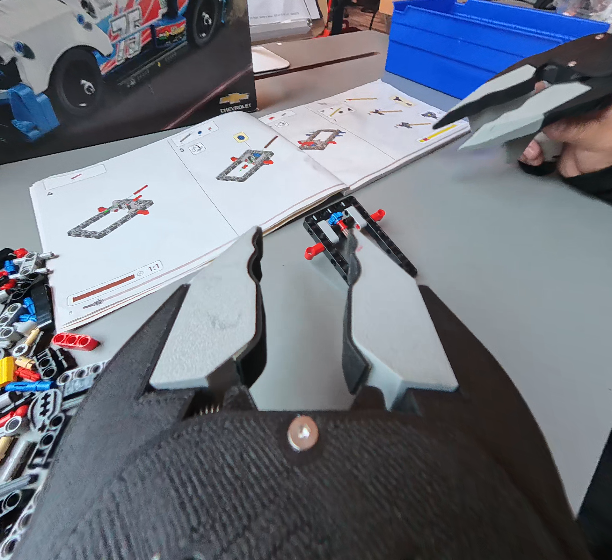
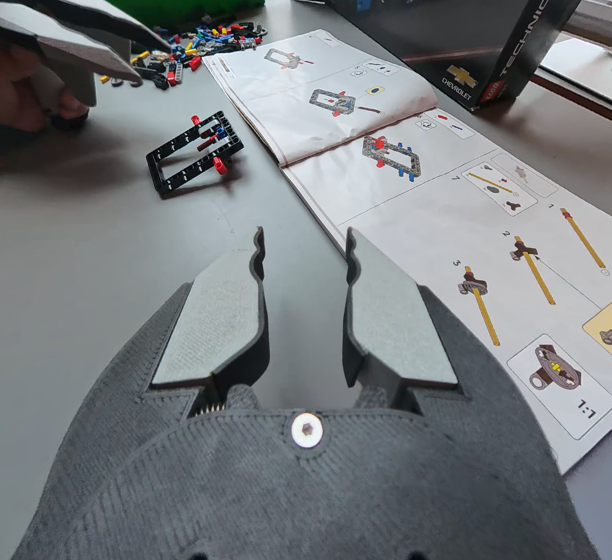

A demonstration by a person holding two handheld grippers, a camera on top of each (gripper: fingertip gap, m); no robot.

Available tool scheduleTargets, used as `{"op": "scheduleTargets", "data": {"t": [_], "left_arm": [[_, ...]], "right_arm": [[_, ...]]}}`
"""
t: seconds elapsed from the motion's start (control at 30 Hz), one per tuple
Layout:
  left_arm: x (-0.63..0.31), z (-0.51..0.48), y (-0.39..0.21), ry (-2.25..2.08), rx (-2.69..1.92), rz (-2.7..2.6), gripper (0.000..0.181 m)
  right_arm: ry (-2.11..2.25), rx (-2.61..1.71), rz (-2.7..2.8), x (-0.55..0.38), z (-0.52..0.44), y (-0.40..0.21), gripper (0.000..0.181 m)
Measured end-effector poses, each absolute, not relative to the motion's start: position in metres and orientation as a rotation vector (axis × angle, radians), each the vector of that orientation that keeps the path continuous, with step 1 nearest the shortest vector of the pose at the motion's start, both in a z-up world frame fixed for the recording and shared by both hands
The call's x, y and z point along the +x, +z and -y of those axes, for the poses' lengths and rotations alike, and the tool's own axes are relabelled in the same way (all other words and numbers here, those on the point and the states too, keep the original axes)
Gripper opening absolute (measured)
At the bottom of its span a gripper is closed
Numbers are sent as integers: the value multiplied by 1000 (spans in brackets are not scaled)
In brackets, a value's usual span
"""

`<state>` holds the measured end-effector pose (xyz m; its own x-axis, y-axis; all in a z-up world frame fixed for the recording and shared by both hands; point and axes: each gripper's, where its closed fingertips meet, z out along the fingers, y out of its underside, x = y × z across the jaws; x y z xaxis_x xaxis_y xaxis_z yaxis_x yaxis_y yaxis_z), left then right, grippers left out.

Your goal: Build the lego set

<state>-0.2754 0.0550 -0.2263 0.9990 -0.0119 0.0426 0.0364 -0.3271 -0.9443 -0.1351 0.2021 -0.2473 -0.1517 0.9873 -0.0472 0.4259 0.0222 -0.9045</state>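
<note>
Grey surface (image 1: 463, 279), cluttered lab behind.

Left wrist view: left claw (image 1: 303, 246) is released and empty, jaws apart. Landmark: open instruction booklet (image 1: 185, 199). Black frame (image 1: 357, 239) sits just off the booklet's near edge, at its spine, partly hidden behind one claw finger. Red pins stick out of both long sides; a blue gear and axle sit at the cross-beam. Loose parts pile (image 1: 26, 362) lies past the booklet's left corner. Right claw (image 1: 463, 133) hovers over the booklet's right page, jaws slightly parted, nothing between them.

Right wrist view: right claw (image 2: 304, 239) is released, empty, just beside the booklet (image 2: 331, 107). Frame (image 2: 195, 153) lies left of the booklet, one end propped up on a pin.

Judgement: frame is light, rigid, smooth plastic; it could skate on the surface. Grip across the long side beams, clear of the pins and the axle, which may push out.
</note>
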Motion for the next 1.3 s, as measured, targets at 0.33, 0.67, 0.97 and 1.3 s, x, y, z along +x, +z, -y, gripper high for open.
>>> {"op": "scheduleTargets", "data": {"t": [0.33, 0.67, 0.97, 1.3], "left_arm": [[-265, -58, -243, -59, -2010, -56, 51], [-260, -59, -244, -23, -2018, -105, 57], [-251, -55, -247, -144, -2041, -124, 54], [-252, -52, -287, -161, -2306, 114, 53]], "right_arm": [[1175, -1462, 1624, -138, -199, -242, 44], [1168, -1451, 1634, -139, -197, -242, 42], [1264, -1443, 1579, -139, -197, -232, 44], [1264, -1399, 1637, -141, -180, -233, 48]]}}
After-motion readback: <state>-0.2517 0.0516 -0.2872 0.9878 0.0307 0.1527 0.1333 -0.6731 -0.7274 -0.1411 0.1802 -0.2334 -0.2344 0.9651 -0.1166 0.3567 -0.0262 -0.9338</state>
